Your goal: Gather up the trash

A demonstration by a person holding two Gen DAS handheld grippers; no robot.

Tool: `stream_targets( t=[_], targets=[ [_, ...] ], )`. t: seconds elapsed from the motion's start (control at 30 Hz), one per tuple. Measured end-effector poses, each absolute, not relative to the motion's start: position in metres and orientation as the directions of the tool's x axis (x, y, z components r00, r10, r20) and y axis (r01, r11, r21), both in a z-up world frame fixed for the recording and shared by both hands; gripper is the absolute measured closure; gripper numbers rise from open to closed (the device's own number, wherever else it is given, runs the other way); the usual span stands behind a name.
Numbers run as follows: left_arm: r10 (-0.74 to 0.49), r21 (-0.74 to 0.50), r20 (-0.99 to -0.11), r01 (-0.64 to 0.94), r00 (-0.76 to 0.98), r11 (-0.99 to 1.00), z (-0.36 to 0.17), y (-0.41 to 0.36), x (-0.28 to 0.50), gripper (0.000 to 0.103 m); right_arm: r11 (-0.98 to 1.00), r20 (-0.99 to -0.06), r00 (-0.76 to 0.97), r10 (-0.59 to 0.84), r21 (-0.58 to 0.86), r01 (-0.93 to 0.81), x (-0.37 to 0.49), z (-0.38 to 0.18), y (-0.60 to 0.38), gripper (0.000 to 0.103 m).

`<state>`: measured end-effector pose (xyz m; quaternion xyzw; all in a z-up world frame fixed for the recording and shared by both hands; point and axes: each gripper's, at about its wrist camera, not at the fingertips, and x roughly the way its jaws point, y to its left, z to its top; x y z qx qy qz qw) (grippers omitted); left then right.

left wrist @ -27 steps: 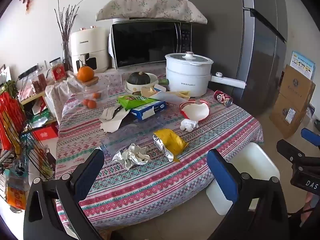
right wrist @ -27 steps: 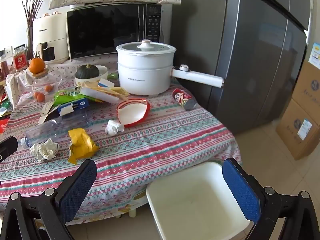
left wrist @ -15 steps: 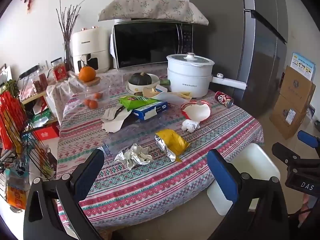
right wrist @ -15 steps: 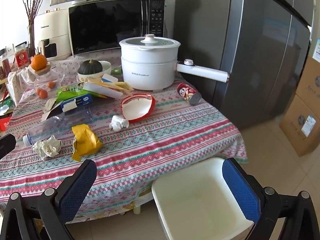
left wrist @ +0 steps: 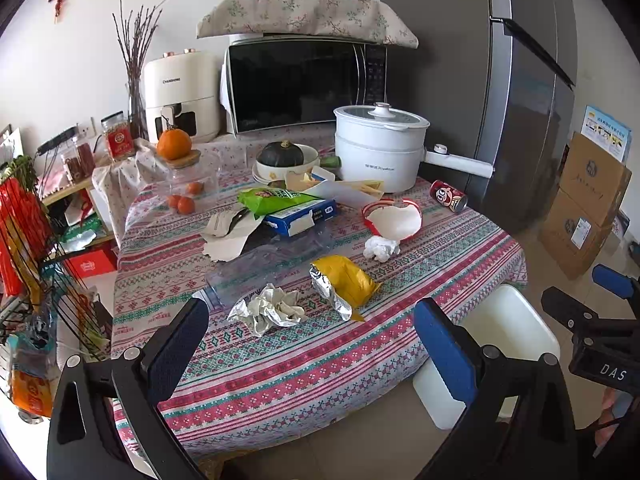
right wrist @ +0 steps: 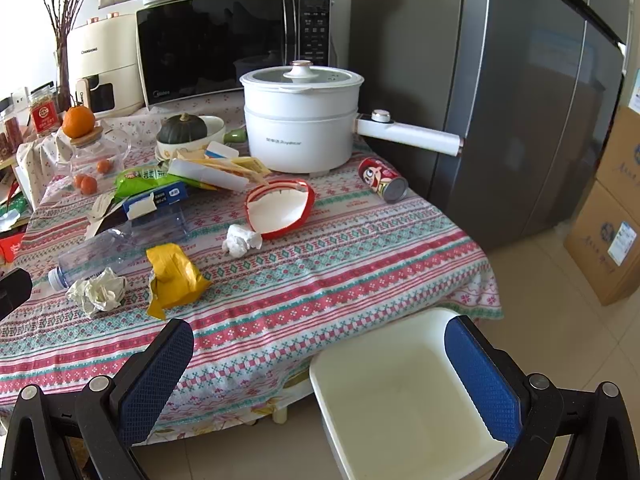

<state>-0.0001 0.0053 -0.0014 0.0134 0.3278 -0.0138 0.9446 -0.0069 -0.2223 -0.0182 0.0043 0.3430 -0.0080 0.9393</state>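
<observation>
Left gripper point(left wrist: 310, 340) and right gripper point(right wrist: 320, 364) are both hanging with jaws wide apart, gripping nothing, short of the table point(right wrist: 320, 304). Lying on the table: crumpled foil point(left wrist: 268, 310) and yellow wrapper point(left wrist: 346, 284) nearest its front edge, tissue point(right wrist: 240, 240) and torn cup point(right wrist: 280, 208) behind, can point(right wrist: 382, 180) by the pot point(right wrist: 300, 120). White bin point(right wrist: 400, 396) is standing on the floor just beside the table's front edge.

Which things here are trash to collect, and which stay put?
Trash: crumpled foil, yellow wrapper, tissue wad, torn red cup, red can; goes in white bin.
Stays: white pot, squash, orange, microwave.
</observation>
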Motion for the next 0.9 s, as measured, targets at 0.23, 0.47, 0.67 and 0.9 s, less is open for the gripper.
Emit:
stream_targets(
  t=[0.23,0.47,0.67,0.9],
  targets=[
    [-0.020,0.012,-0.623,0.035,0.782,0.999,-0.0052,0.0055,0.0007,0.000,1.000,-0.645,0.764,-0.010,0.006,0.018,-0.0072,-0.0181,-0.2220,0.000],
    [-0.023,0.007,-0.627,0.036,0.778,0.999,-0.0055,0.0062,0.0005,0.000,1.000,-0.647,0.762,-0.007,0.007,0.016,-0.0059,-0.0170,-0.2238,0.000],
    [-0.025,0.005,-0.628,0.036,0.778,0.999,-0.0060,0.0065,0.0004,0.000,1.000,-0.649,0.761,-0.010,0.008,0.019,-0.0058,-0.0167,-0.2242,0.000],
    [-0.024,0.007,-0.628,0.037,0.777,0.999,-0.0059,0.0070,0.0002,0.000,1.000,-0.650,0.760,-0.008,0.013,0.021,-0.0058,-0.0169,-0.2254,0.000]
  ],
)
